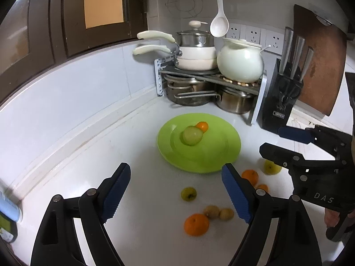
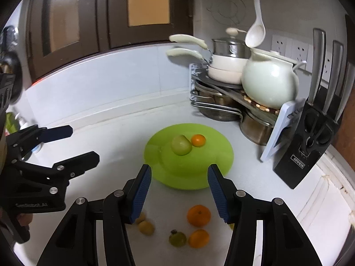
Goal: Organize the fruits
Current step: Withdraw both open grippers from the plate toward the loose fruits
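A lime green plate (image 1: pixel 210 157) (image 2: pixel 213 168) lies on the white counter and holds a green apple (image 1: pixel 192 135) (image 2: pixel 181 145) and a small orange (image 1: pixel 202 126) (image 2: pixel 198 140). Loose fruit lies in front of the plate: an orange (image 1: pixel 196 224), two small brown fruits (image 1: pixel 218 212), a small yellow-green fruit (image 1: pixel 188 194), two more oranges (image 1: pixel 250 176) and a yellow-green fruit (image 1: pixel 271 167). My left gripper (image 1: pixel 175 194) is open and empty above them. My right gripper (image 2: pixel 179 194) is open and empty, over oranges (image 2: pixel 198 215) and small fruits (image 2: pixel 177 239). Each gripper shows in the other's view (image 1: pixel 288 143) (image 2: pixel 75 144).
A corner rack (image 1: pixel 210 77) with white pans, steel pots and a white ceramic pot (image 1: pixel 240 63) stands behind the plate. A black knife block (image 1: pixel 281 97) and a brown cutting board (image 1: pixel 319 62) stand to the right. A white ladle (image 1: pixel 219 24) hangs above.
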`<move>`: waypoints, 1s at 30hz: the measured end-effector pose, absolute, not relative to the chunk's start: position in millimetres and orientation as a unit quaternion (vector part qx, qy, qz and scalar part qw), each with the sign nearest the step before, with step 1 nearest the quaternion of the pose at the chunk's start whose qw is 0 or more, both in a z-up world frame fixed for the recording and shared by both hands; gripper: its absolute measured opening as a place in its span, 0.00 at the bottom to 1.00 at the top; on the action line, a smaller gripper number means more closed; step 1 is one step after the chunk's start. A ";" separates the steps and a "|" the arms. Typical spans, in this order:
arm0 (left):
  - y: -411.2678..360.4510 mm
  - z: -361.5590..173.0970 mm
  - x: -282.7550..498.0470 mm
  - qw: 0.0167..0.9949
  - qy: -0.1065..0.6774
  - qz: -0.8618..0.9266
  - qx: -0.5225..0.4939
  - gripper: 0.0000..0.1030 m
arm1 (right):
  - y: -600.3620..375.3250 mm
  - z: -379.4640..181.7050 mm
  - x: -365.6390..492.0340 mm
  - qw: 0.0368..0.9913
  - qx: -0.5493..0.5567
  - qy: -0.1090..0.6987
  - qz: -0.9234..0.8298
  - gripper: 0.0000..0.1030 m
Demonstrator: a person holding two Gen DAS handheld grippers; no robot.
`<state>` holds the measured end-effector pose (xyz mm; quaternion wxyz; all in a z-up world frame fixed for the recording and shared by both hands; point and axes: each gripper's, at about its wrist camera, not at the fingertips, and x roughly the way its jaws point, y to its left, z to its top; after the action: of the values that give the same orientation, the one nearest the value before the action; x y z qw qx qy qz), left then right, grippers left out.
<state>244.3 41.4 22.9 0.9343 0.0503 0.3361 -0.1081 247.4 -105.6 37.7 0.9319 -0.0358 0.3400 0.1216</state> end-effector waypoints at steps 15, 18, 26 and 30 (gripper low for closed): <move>39.3 -18.4 205.3 0.927 0.337 -0.133 0.099 0.82 | -84.8 5.5 215.4 0.910 -0.094 0.367 0.171 0.52; 37.5 -27.3 202.2 0.924 0.338 -0.143 0.108 0.82 | -80.7 -2.9 210.3 0.903 -0.112 0.373 0.180 0.52; 34.4 -51.4 201.9 0.915 0.347 -0.163 0.125 0.81 | -68.0 -28.2 203.3 0.880 -0.156 0.398 0.208 0.52; 32.9 -62.0 206.4 0.908 0.358 -0.173 0.127 0.81 | -64.3 -39.0 206.1 0.873 -0.167 0.406 0.214 0.52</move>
<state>206.4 32.9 -62.0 0.9085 0.1273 0.3584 -0.1731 206.1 -64.3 -39.0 0.8726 -0.1672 0.4062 0.2137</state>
